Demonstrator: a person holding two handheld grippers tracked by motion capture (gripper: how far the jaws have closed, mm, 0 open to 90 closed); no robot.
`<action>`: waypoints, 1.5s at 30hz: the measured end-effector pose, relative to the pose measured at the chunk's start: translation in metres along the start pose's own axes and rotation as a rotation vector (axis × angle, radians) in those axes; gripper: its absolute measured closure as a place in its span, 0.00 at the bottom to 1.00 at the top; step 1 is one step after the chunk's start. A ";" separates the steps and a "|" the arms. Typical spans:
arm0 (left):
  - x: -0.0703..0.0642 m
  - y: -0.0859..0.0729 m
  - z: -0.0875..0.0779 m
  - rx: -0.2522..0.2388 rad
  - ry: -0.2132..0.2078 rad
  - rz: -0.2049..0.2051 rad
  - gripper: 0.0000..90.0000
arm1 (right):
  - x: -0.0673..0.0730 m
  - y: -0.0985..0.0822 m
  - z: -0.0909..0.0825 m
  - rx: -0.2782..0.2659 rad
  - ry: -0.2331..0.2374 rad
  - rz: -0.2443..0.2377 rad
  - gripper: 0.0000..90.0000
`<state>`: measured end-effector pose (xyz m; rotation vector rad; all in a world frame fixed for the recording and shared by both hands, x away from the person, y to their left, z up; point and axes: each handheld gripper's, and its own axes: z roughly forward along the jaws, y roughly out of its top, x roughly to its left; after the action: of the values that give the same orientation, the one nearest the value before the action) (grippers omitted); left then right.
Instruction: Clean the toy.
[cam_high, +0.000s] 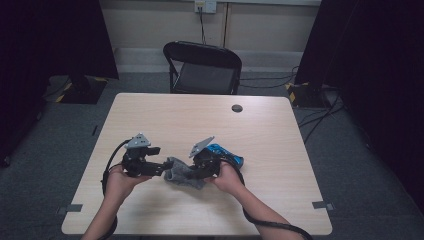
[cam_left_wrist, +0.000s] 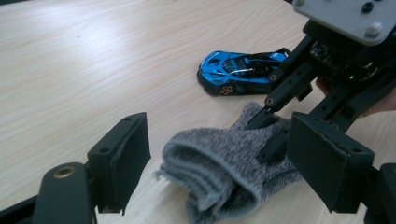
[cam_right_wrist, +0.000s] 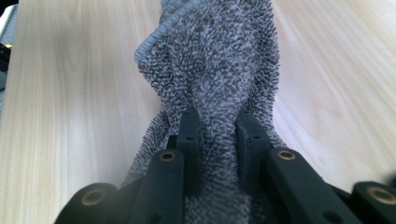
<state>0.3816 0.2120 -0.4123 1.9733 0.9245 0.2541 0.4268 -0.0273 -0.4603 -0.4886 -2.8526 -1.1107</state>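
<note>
Now right gripper (cam_high: 197, 172) clamped on grey sock (cam_high: 181, 173); left gripper (cam_left_wrist: 219, 158) wide, straddling near cuff

My right claw (cam_left_wrist: 268, 126) covers the blue toy car's (cam_left_wrist: 240, 72) tail in the left gripper view. In the right gripper view the grey sock (cam_right_wrist: 219, 70) runs off the top edge, its lower part hidden behind my jaws.

Fuzzy knit sock (cam_left_wrist: 219, 168); matt wooden table (cam_left_wrist: 93, 70)
</note>
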 end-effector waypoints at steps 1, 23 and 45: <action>0.001 -0.003 0.001 -0.002 -0.002 -0.005 0.24 | 0.001 0.001 0.004 0.002 0.009 0.001 0.83; 0.002 -0.014 0.015 0.002 -0.027 0.007 0.25 | 0.005 -0.005 -0.010 -0.068 -0.036 0.025 0.27; -0.001 -0.016 0.022 0.027 -0.042 0.029 0.25 | -0.077 -0.046 -0.046 -0.008 -0.328 0.198 0.16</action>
<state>0.3844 0.2014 -0.4373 2.0099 0.8771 0.2164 0.4820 -0.1112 -0.4675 -1.0157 -2.9772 -1.0972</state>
